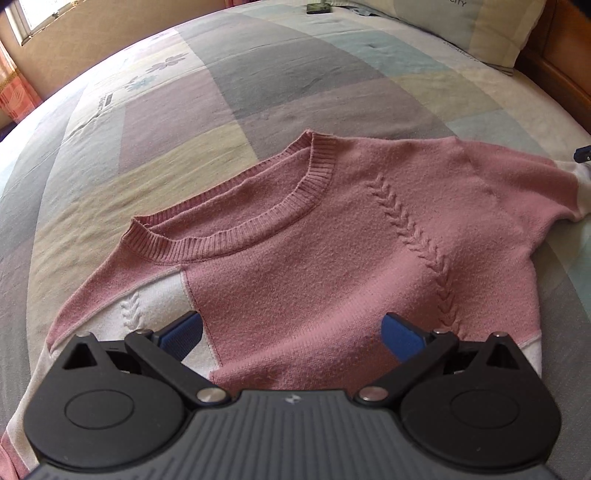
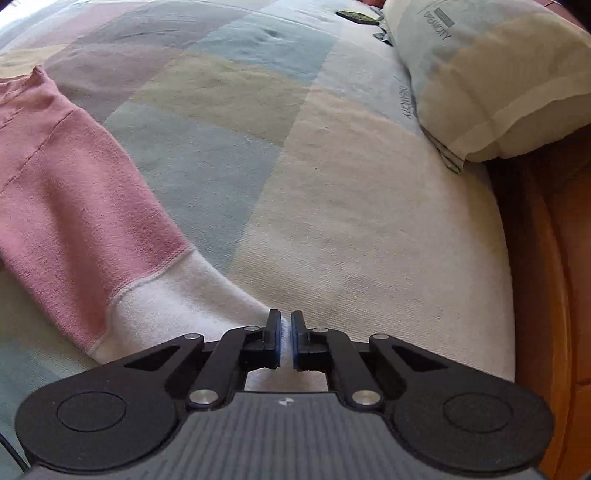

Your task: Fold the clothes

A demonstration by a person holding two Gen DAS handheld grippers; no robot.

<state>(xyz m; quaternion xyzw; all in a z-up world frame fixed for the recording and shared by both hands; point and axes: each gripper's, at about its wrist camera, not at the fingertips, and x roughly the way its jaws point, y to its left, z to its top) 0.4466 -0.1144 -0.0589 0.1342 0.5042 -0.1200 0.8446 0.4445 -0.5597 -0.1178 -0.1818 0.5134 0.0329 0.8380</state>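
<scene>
A pink knit sweater (image 1: pixel 314 236) with white panels lies flat on the bed, its ribbed neck towards the far side. My left gripper (image 1: pixel 291 332) hovers over the sweater's chest, open, with nothing between its blue pads. The sweater's right sleeve (image 2: pixel 74 206) stretches out pink and ends in a white cuff (image 2: pixel 192 302). My right gripper (image 2: pixel 284 332) is shut on that white cuff, and a strip of white fabric shows pinched between the pads. A bit of the right gripper (image 1: pixel 583 153) peeks in at the right edge of the left wrist view.
The sweater rests on a patchwork bedspread (image 1: pixel 258 85) in pale blue, grey, mauve and cream. A pillow (image 2: pixel 491 77) lies at the bed's head, a small dark object (image 1: pixel 319 8) beside it. A wooden bed frame (image 2: pixel 546 295) runs along the right.
</scene>
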